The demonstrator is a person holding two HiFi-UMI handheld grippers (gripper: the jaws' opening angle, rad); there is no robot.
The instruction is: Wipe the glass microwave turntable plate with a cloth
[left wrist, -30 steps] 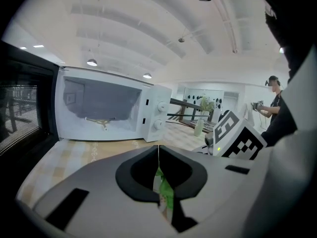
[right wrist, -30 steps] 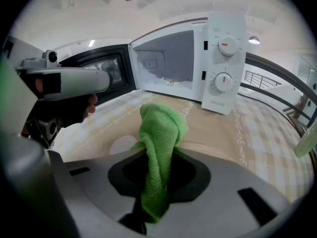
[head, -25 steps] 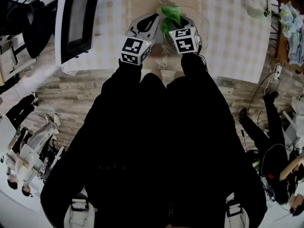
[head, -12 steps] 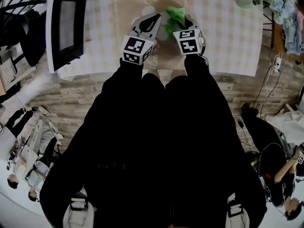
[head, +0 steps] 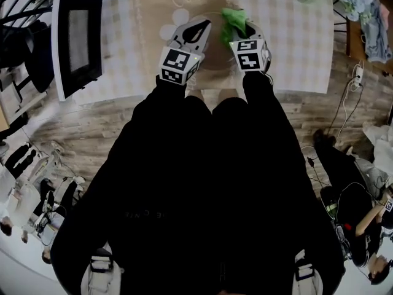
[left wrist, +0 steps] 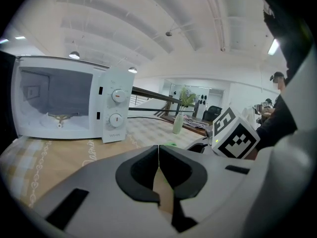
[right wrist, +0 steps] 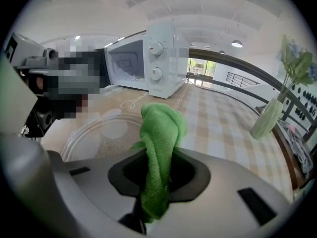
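The glass turntable plate (head: 216,59) lies flat on the tan runner of the table, and it also shows under my right jaws (right wrist: 94,133). My right gripper (head: 244,28) is shut on a green cloth (head: 233,17), which sticks up out of the jaws (right wrist: 161,133) over the plate's right side. My left gripper (head: 198,29) is at the plate's left rim. Its jaws are shut tip to tip (left wrist: 158,150), and I see nothing between them. Whether they touch the glass is hidden.
A white microwave (head: 77,42) stands at the table's left, its door towards me (left wrist: 64,103). A pale vase with flowers (right wrist: 267,118) stands to the right. The table's near edge (head: 202,91) is just below the grippers. People stand on the floor around.
The head view has drifted, so the microwave now sits further left. Both grippers keep their pose over the plate, and the cloth has edged slightly right.
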